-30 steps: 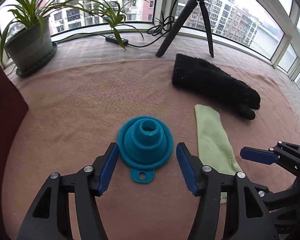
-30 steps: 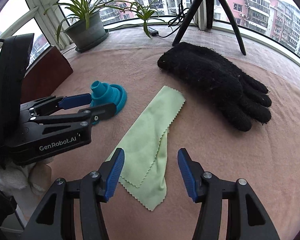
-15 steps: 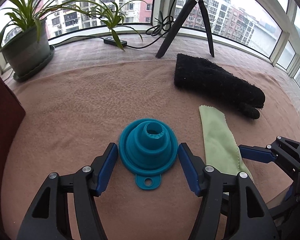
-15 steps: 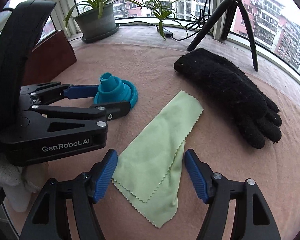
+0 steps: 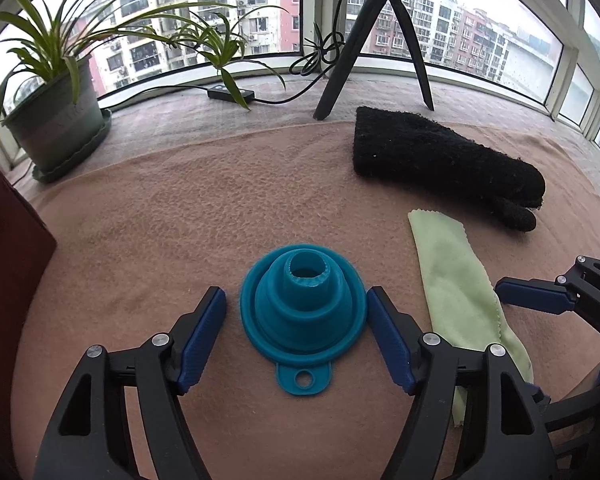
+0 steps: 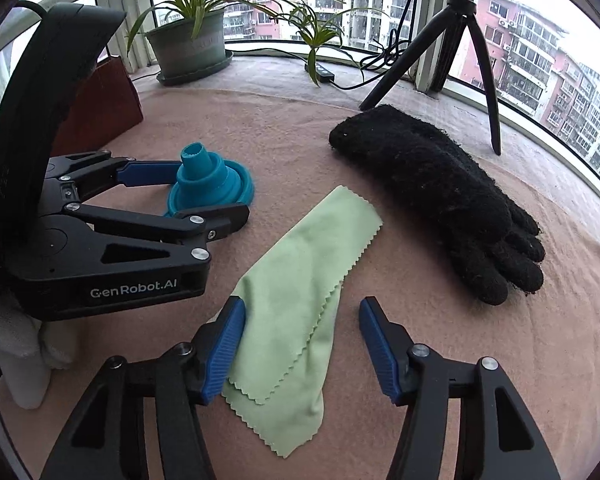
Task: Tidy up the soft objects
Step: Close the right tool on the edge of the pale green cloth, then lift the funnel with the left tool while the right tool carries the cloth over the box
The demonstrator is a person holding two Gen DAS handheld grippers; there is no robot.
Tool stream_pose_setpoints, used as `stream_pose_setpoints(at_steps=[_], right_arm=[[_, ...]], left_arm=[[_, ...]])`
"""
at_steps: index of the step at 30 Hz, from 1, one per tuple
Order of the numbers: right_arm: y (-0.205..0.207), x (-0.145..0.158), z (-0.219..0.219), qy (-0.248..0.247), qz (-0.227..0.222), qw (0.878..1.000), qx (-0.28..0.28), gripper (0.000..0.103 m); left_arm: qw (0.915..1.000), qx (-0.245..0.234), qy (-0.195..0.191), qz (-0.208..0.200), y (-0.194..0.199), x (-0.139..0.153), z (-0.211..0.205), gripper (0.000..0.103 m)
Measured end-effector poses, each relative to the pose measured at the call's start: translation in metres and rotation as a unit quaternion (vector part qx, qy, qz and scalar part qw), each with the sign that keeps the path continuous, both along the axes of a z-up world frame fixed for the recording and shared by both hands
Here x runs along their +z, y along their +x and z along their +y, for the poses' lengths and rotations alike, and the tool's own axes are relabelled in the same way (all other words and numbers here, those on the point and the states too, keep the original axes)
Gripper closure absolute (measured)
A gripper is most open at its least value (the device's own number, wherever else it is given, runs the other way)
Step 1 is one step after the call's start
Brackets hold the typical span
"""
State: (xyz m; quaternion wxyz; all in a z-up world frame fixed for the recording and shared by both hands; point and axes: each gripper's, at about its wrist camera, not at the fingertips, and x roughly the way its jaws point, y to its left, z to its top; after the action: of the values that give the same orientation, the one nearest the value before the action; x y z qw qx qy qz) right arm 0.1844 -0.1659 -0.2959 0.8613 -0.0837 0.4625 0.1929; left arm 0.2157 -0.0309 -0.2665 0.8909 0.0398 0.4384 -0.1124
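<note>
A teal collapsible funnel stands wide end down on the pink blanket, between the pads of my left gripper. Its jaws are opening and do not press on the funnel. The same funnel and left gripper show at the left of the right wrist view. A folded light-green cloth lies flat under my right gripper, whose jaws are closing around the cloth's near end without pinching it. In the left wrist view the cloth and right gripper sit at the right. A black knit glove lies beyond.
A potted spider plant stands far left, a black tripod and a cable with an adapter on the sill behind. A dark red box borders the blanket at left. A white-gloved hand holds the left gripper.
The left jaws have spread wider around the funnel. The right jaws widened, then narrowed again over the cloth, and that gripper rolled slightly. Nothing was picked up.
</note>
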Motion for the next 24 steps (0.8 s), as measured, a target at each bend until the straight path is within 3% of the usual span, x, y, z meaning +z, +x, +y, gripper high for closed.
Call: stream_pose_setpoints(at_steps=[5,7,10,17,24], right_arm=[[-0.003,0.001,0.001,0.007,-0.002,1.000,0.006,0.069],[-0.003,0.002,0.001,0.014,0.001,1.000,0.007,0.085],[-0.002,0.002,0.003,0.018,0.006,1.000,0.013,0.094],[-0.003,0.004,0.004,0.021,0.001,1.000,0.006,0.097],[-0.007,0.023,-0.005,0.039,-0.035,0.999,-0.013,0.098]], left_arm=[[1.0000,0.003,-0.006,-0.001,0.001,0.001,0.002,0.039],[0.9999,0.008,-0.009,-0.003,0.000,0.001,0.004,0.043],[0.9999,0.009,-0.008,-0.006,0.000,0.001,0.003,0.047],[0.9995,0.020,-0.024,-0.004,0.000,0.002,0.009,0.053],[0.9992,0.028,-0.029,-0.002,-0.002,0.005,0.014,0.054]])
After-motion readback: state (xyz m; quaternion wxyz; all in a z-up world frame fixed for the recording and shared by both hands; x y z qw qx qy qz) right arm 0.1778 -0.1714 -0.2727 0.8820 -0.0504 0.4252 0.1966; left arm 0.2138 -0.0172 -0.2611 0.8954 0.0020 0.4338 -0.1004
